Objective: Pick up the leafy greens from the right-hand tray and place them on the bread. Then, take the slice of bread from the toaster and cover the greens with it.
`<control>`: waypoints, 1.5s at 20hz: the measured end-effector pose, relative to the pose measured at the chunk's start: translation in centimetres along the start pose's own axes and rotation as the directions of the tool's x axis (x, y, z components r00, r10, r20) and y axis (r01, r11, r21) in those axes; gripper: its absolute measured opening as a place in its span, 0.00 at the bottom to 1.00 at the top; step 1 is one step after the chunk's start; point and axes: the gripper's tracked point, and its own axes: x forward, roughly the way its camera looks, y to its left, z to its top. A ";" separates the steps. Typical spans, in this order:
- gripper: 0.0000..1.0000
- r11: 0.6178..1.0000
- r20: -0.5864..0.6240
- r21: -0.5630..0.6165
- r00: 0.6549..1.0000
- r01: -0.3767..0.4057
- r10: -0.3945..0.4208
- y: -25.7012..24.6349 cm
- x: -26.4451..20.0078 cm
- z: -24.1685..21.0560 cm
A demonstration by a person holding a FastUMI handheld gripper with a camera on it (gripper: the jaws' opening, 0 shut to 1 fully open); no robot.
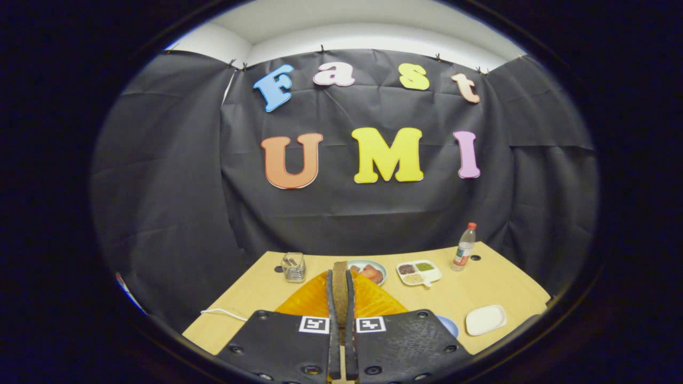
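The tongs [340,277] were nearly closed, their two fingers [330,298] pressed on either flat side of a thin brown slice of bread [340,290], which stood on edge between them and rose slightly past the tips. The slice was held above the wide pale wooden table [496,282].

Directly under and beyond the fingers lay a ribbed, translucent amber tray [373,301], largely screened by the gripper body. A small part of a pale blue dish [450,325] showed just beside the gripper's right half; its contents could not be determined.

Beyond the fingertips, slightly to the right, sat a round grey plate holding reddish food pieces [368,271]. Next to that plate stood a white divided tray with brown, green and tan fillings [419,273]. Near the table's right edge lay a white rounded-square plate [485,319]. A clear plastic bottle with a red cap [465,248] stood upright at the far right corner. A small clear glass jar [293,266] stood at the far left, well apart from the tongs. A thin white cable [224,313] ran along the table's left side.
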 end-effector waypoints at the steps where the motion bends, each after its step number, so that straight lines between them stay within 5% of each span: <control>1: 0.03 1.000 -0.005 0.004 1.000 0.010 -0.010 -0.9 0.2 -0.6; 15: 0.04 0.990 -0.220 0.088 0.972 0.109 -0.088 -12.1 5.5 -14.9; 21: 0.04 0.992 -0.229 0.114 0.973 0.052 -0.025 -13.4 6.4 -16.6; 30: 0.06 0.995 -0.231 0.054 0.971 0.079 -0.065 -18.0 6.8 -18.5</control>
